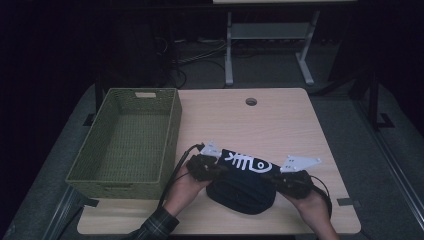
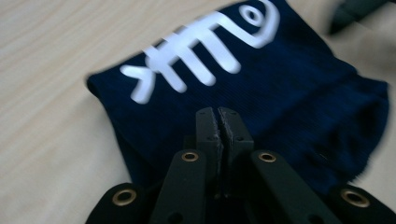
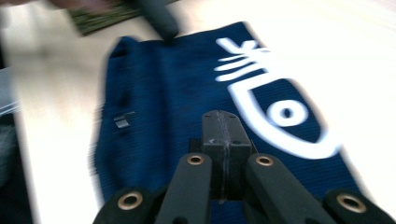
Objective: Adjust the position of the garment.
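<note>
A dark navy cloth with a white fish-skeleton print lies folded near the table's front edge. In the high view my left gripper is at its left end and my right gripper at its right end, each in a hand. The left gripper view looks along my left gripper, jaws pressed together over the cloth. My right gripper is likewise shut above the cloth beside the print. I see no fabric between either pair of pads.
A green woven basket stands empty on the left half of the wooden table. A round cable hole sits near the far edge. Beyond the table stand a desk frame and cables on a dark floor.
</note>
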